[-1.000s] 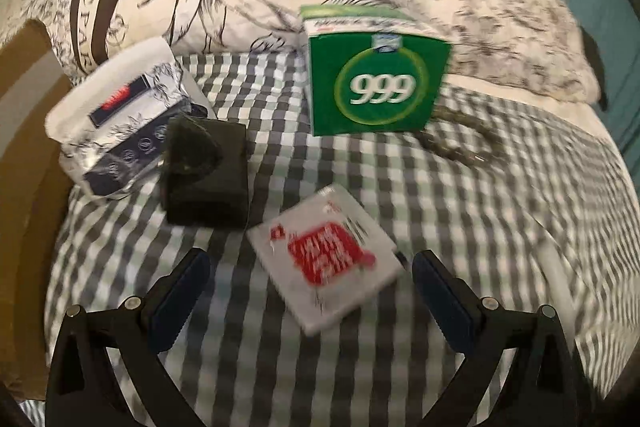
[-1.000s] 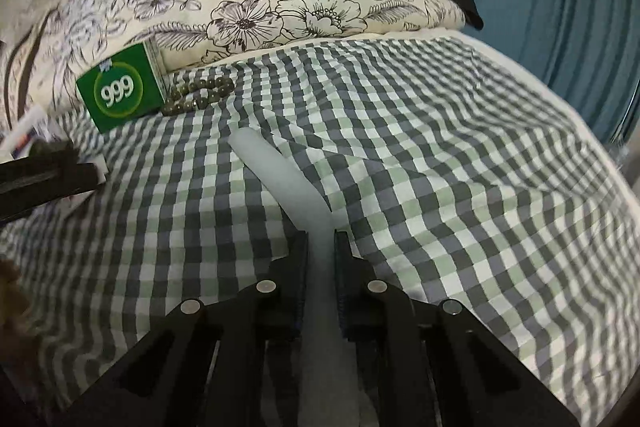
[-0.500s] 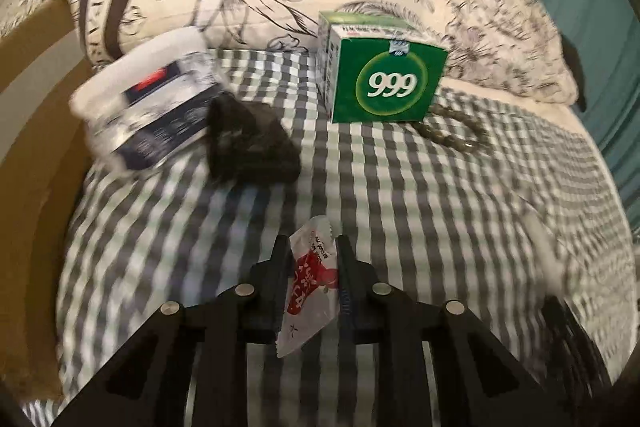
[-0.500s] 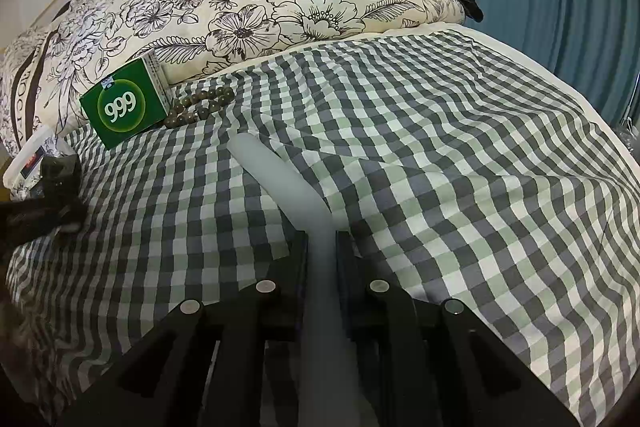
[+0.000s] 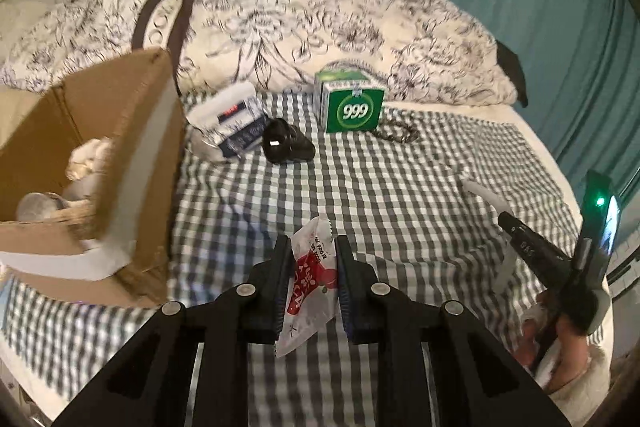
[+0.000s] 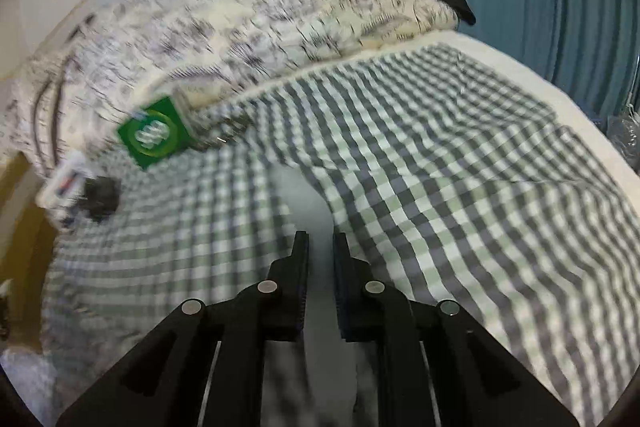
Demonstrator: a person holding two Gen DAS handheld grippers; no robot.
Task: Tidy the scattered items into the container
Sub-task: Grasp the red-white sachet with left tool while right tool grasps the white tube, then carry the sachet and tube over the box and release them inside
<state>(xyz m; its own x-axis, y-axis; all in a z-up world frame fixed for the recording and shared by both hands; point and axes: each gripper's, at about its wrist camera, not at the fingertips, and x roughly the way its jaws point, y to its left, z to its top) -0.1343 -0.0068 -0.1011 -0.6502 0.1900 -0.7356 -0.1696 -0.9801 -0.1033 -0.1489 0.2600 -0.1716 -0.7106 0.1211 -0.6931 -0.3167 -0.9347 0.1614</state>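
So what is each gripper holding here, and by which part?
Left gripper: red-and-white sachet, pinched across its middle. Right gripper: pale translucent strip, gripped near one end.

Both grippers' jaws clamped tight.

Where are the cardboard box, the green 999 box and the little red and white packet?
cardboard box (image 5: 132, 131), left wrist view, outer side wall.
green 999 box (image 5: 354, 111), left wrist view, front face.
red and white packet (image 5: 310, 277), left wrist view, red print.

Left tongs (image 5: 310, 259) closed on sachet (image 5: 309, 275), lifted it near box (image 5: 132, 131).
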